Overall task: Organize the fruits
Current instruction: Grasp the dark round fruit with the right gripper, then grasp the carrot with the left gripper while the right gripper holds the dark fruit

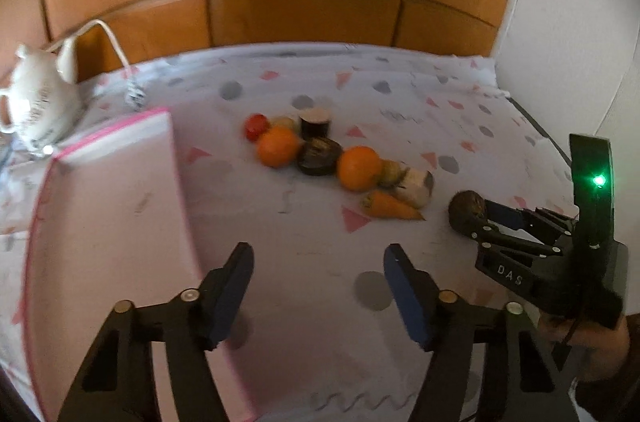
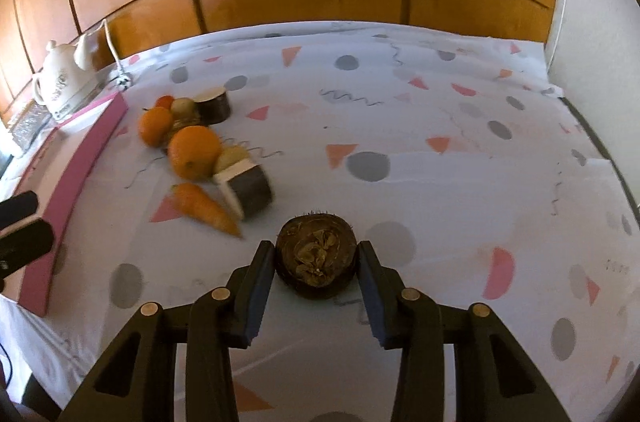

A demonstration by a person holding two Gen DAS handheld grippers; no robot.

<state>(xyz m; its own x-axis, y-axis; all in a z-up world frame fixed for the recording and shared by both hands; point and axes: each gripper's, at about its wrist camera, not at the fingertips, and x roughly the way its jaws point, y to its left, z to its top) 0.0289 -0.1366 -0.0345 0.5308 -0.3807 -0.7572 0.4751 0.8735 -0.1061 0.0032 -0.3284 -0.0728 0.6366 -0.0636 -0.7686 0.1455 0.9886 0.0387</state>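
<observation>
Right gripper (image 2: 316, 262): its two blue-padded fingers bracket a dark brown round fruit (image 2: 316, 258) on the patterned tablecloth (image 2: 440, 150). The left pad meets the fruit's side at 9 o'clock and the right pad at 3 o'clock; both seem to touch, though whether they press firmly I cannot tell. No earlier view is given.

Dark fruit, seen from the left wrist: it sits at 3 o'clock of that view (image 1: 466, 212), at the tips of the right gripper (image 1: 480, 218), which a hand (image 1: 592, 346) carries in from the right edge.

Left gripper (image 1: 318, 280): jaws about half spread, nothing between them, only bare cloth. A white box with a pink edge (image 1: 112, 222) lies just beside its left finger, towards 9 o'clock.

Fruit heap: at 12 o'clock from the left gripper, well apart from it. It holds two oranges (image 1: 278, 146) (image 1: 359, 168), a small red fruit (image 1: 255, 126), a carrot (image 1: 390, 208), and dark cut cylinders (image 1: 315, 122) (image 1: 319, 155) (image 1: 418, 186).

Heap from the right wrist: it lies at 10 o'clock of the held-between fruit, the carrot (image 2: 206, 208) nearest.

Far left: a white teapot (image 1: 38, 102) at the table's edge.
</observation>
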